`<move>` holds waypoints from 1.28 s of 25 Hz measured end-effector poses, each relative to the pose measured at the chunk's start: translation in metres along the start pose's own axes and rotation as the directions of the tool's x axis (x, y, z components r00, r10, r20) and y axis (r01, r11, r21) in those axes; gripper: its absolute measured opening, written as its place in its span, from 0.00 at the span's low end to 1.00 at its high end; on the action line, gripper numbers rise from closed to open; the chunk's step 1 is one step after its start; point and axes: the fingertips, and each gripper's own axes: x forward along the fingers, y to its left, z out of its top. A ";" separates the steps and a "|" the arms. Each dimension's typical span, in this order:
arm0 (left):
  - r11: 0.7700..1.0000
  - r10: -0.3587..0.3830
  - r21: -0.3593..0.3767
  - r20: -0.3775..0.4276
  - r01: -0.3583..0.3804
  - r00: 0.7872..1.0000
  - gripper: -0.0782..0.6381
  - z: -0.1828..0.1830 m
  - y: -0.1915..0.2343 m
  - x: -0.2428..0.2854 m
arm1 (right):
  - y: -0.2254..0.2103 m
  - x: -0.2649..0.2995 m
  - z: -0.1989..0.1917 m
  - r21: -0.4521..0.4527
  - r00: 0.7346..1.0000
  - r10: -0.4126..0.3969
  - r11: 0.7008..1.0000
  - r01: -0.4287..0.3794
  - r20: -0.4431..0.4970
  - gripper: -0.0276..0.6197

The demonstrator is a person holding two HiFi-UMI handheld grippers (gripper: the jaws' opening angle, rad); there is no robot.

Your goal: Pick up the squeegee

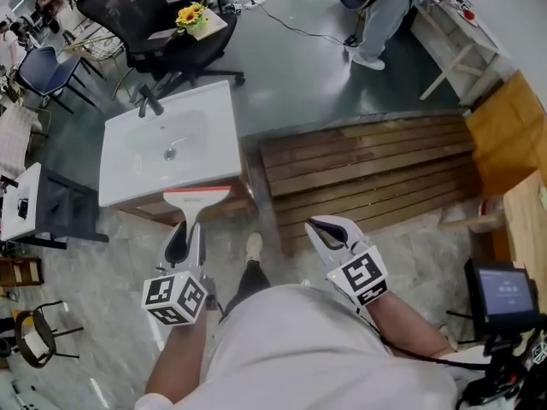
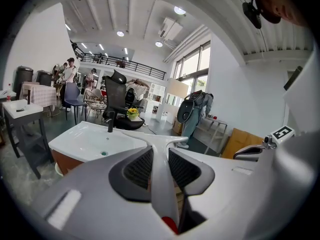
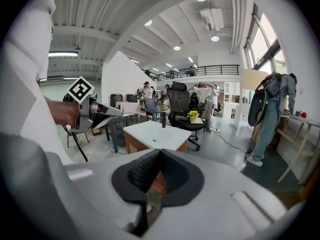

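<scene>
A person stands over a grey floor with tongs in each hand. The left tongs (image 1: 186, 239) pinch the thin white handle of the squeegee (image 1: 198, 202). Both dark pads press on the handle, one on each side. The squeegee is up in the air, not lying on anything. Its wide end, white with an orange strip, points away from the person, toward the near edge of a white sink (image 1: 162, 143). The right tongs (image 1: 318, 227) are pressed together with nothing in them, and are well apart from the squeegee. Past them on the floor lies a brown wooden slat bench (image 1: 367, 169), just right of the sink. Far behind the sink is a black chair (image 1: 141, 11) with yellow flowers (image 1: 190, 14) on it. Another person (image 1: 389, 7) stands far off on the right.
</scene>
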 end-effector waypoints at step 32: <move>1.000 -0.012 -0.013 -0.004 0.012 1.000 0.26 0.000 0.001 0.002 | 0.006 0.015 0.006 -0.015 1.000 0.027 1.000 -0.027 -0.006 0.05</move>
